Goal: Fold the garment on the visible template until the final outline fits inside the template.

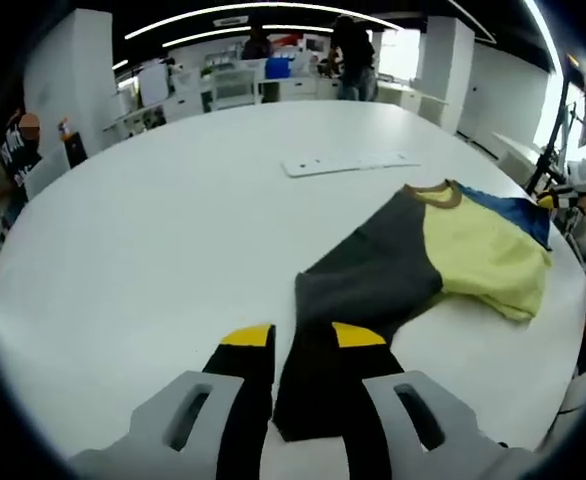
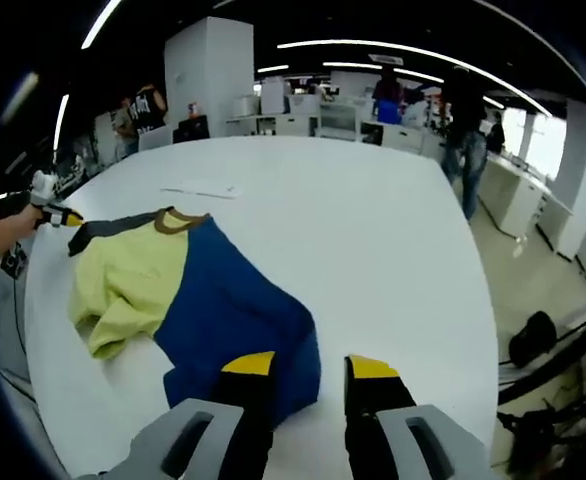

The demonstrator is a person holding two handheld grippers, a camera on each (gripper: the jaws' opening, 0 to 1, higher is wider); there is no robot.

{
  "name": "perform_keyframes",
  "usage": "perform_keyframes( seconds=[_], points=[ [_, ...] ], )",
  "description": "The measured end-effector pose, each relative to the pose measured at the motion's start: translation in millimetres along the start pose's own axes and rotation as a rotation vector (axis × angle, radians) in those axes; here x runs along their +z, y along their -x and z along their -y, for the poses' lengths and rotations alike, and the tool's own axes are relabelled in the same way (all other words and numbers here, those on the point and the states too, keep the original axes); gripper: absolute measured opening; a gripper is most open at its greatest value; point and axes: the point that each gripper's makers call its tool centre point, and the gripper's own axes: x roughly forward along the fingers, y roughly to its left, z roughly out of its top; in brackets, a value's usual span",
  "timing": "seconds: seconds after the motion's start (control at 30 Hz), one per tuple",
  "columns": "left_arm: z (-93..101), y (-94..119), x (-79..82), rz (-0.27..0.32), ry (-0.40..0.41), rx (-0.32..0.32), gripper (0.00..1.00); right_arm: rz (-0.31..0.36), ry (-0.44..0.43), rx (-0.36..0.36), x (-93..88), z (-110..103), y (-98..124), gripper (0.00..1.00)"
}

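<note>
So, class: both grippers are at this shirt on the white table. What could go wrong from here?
1. The garment lies bunched near the table's edge, so a pull could drag it over.
2. The left gripper sits at one dark end and the right gripper at the blue hem; uneven lifting could skew the fold.

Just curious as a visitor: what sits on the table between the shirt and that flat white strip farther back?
Nothing. In the left gripper view, bare white table separates the shirt from the strip.
</note>
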Motion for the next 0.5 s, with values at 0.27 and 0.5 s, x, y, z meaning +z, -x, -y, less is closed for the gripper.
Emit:
perform_keyframes(
  seconds=[0.27,0.5],
  points=[
    [12.6,4,-2.5,0.047,0.044,-0.043,0.34,0.048,-0.025,0.021,3.4,-7,5,0.42],
    [25.1,13,-2.5,0.073,0.064,-0.078,0.4,0.094,-0.032,0.039,10.4,-17,15,0.49]
  ],
)
